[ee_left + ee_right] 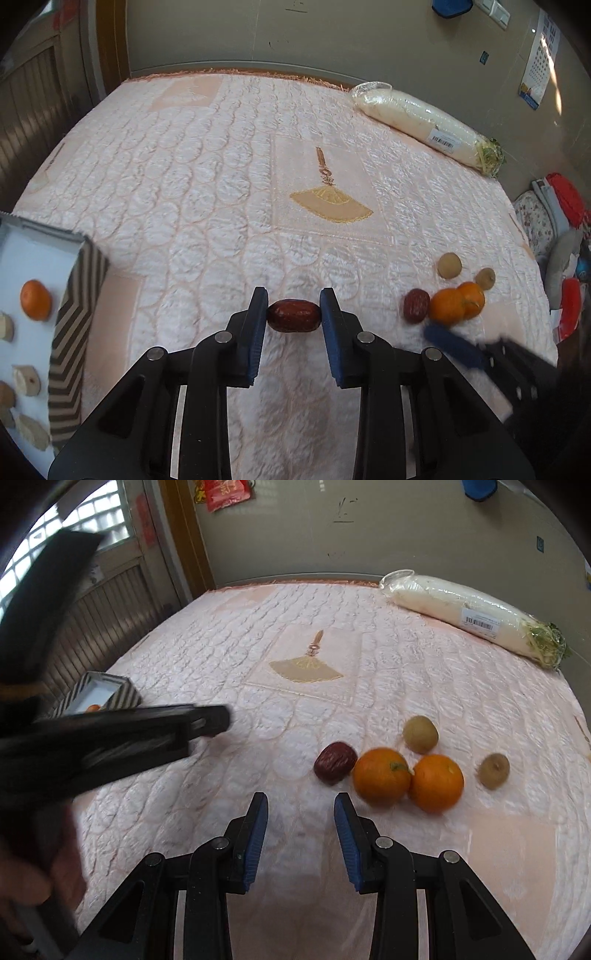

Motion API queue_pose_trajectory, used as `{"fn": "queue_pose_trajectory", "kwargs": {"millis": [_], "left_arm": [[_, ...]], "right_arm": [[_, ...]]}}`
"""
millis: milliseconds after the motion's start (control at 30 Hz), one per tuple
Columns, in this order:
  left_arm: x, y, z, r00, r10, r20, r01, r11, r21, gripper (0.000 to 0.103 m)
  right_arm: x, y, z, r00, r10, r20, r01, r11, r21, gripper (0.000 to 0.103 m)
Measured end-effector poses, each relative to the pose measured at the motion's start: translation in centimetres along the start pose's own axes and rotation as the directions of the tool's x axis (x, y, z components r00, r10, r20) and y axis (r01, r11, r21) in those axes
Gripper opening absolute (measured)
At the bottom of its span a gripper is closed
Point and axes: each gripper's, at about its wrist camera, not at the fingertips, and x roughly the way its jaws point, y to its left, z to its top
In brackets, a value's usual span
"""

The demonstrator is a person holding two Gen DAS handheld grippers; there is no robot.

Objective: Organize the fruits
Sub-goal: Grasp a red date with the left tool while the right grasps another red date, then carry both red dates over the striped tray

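Note:
My left gripper [294, 308] is shut on a dark red date [294, 316], with a blue pad pressing on each end just above the pink quilt. To its right lie a second date [335, 762], two oranges [382, 773] [436, 782] and two brownish-green round fruits [420, 734] [494, 770]. My right gripper [301, 812] stands open in front of that group, left of the oranges, with only quilt between its pads. At the left, a striped-rim tray [74, 314] holds an orange [35, 300] and several pale pieces [26, 380].
A plastic-wrapped white radish [424, 122] lies at the quilt's far right corner. Beyond the quilt's right edge sits a pile of cloth and bags [565, 221]. A wall runs behind, and a wooden panel stands on the left. The left gripper's blurred body [147, 734] crosses the right wrist view.

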Motion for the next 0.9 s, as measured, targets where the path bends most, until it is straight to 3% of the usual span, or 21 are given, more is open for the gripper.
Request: {"fn": "queue_pose_trajectory", "kwargs": {"millis": [300, 367, 433, 500, 900], "left_arm": [[-1.9, 0.7, -1.4, 1.0, -0.008, 0.026, 0.008, 1.0, -0.002, 0.028], [-1.9, 0.9, -1.6, 1.0, -0.009, 0.018, 0.01, 1.0, -0.007, 0.028], [-2.2, 1.3, -1.9, 1.0, -0.012, 0.015, 0.012, 1.0, -0.011, 0.028], [-2.6, 1.6, -2.2, 1.0, -0.003, 0.024, 0.003, 1.0, -0.004, 0.028], [-6.5, 2.7, -5.2, 0.995, 0.025, 0.094, -0.03, 0.998, 0.056, 0.028]], "right_arm": [[1.2, -0.6, 1.6, 0.999, -0.041, 0.037, 0.04, 0.999, 0.032, 0.036], [1.4, -0.7, 1.9, 0.998, -0.049, 0.041, 0.047, 0.998, 0.048, 0.031], [1.6, -0.9, 2.1, 0.997, -0.059, 0.046, 0.056, 0.996, 0.068, 0.018], [1.5, -0.9, 2.0, 0.997, -0.064, 0.049, 0.061, 0.996, 0.071, 0.018], [-4.5, 3.0, -1.2, 0.987, -0.026, 0.162, 0.013, 0.997, 0.082, 0.018]]}}
